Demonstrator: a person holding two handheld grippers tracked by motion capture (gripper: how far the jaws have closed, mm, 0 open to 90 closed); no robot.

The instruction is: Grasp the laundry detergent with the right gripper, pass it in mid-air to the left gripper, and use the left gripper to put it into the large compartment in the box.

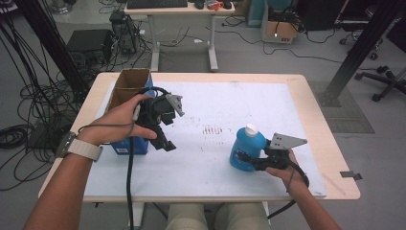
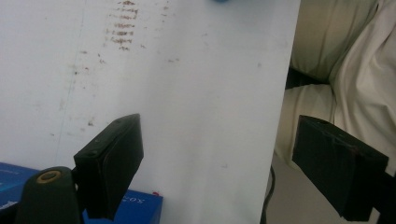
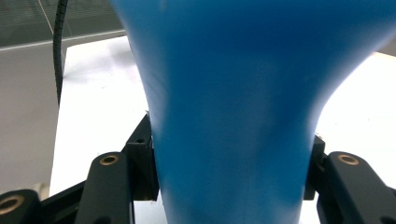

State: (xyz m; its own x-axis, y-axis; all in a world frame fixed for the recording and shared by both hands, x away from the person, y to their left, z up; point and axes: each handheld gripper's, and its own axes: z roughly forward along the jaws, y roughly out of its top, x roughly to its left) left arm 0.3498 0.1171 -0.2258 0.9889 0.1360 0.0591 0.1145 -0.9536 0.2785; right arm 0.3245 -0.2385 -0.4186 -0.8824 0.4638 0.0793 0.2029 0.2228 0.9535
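Jaws of the right hand-held gripper (image 1: 249, 160) are pressed against both flanks of a blue bottle (image 1: 247, 147), low on its body; in the right gripper view the blue bottle (image 3: 233, 116) is seen wedged between the two black pads, narrower at the grip and flaring above. The bottle is held upright at the near right part of the desk (image 1: 330, 143), on or just over the white sheet (image 1: 215, 158) — contact with the sheet cannot be told. A white cap (image 1: 251, 129) is fitted on top.

Handling, as judged: a smooth plastic wall, probably slick and somewhat yielding under squeeze; if filled with liquid, it is expected to be moderately heavy and to pull downward between the pads. A hold at the waisted section is favoured, since the flare above is likely to stop slippage. A hard squeeze is best avoided in case the cap is loose.

The left hand-held gripper (image 1: 163, 129) is held spread and empty above the sheet, beside an open cardboard box (image 1: 128, 84) with a blue box (image 1: 125, 146) at its near end. In the left gripper view its jaws are seen wide apart over the stained sheet (image 2: 187, 93).
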